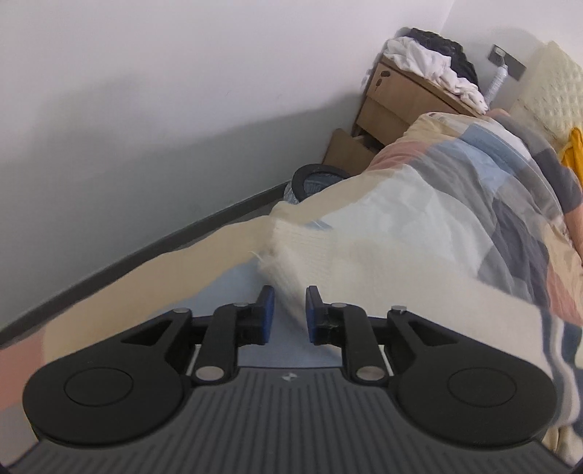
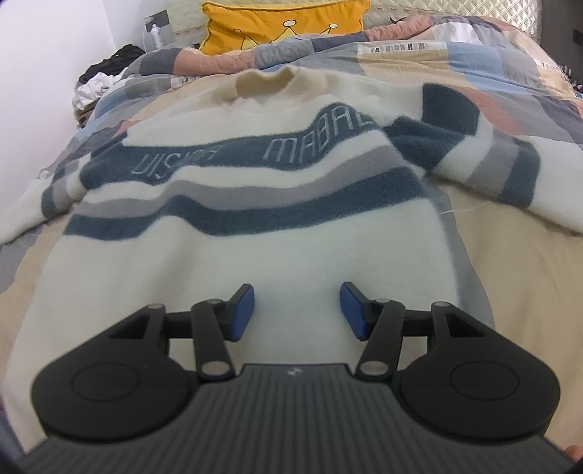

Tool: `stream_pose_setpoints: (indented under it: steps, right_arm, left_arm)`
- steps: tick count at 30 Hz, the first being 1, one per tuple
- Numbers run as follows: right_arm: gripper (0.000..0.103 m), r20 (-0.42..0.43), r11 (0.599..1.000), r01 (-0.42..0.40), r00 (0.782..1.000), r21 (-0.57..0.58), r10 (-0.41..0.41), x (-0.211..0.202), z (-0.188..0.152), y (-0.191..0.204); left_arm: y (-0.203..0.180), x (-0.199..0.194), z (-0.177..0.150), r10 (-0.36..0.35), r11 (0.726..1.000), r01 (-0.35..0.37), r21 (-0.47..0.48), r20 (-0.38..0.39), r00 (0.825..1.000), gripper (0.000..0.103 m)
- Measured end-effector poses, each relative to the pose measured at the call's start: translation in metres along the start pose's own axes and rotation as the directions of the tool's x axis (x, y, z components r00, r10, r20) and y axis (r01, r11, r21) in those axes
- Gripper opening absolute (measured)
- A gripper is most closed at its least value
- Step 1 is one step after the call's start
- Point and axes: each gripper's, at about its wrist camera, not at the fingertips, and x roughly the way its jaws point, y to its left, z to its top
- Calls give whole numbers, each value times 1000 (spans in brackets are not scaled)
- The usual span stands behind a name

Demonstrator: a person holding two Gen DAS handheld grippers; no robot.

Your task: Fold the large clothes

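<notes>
A cream sweater with dark teal and grey stripes lies flat on the bed, collar at the far end. Its right sleeve is bent across the quilt. My right gripper is open just above the sweater's lower body, empty. In the left wrist view a cream ribbed cuff of the sweater lies at the bed's edge. My left gripper is part open with the cuff's fuzzy edge between its jaws, not clamped.
A patchwork quilt covers the bed. A yellow pillow leans at the headboard. A wooden nightstand piled with clothes stands by the white wall. A black bin sits on the floor beside the bed.
</notes>
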Motion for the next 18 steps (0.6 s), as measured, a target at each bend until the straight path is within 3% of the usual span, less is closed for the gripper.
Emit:
stream_pose_setpoints:
  steps: [6,11,18]
  right_arm:
    - [54,16,1000,-27,1000,16,26,-13,-3,-1]
    - [54,20,997,-54,998,47,53,-20,-8,-8]
    - [54,28,991,-95,995,89,93,-27,-10,-16]
  left_arm:
    - [-11,-52,-15,-28,999,28,25,-6,1000,42]
    - [-45,-96,-37,-66,990,68,127,-25,998,45]
    - [-119,-138,-79,-130,965,162,205,-161,978,45]
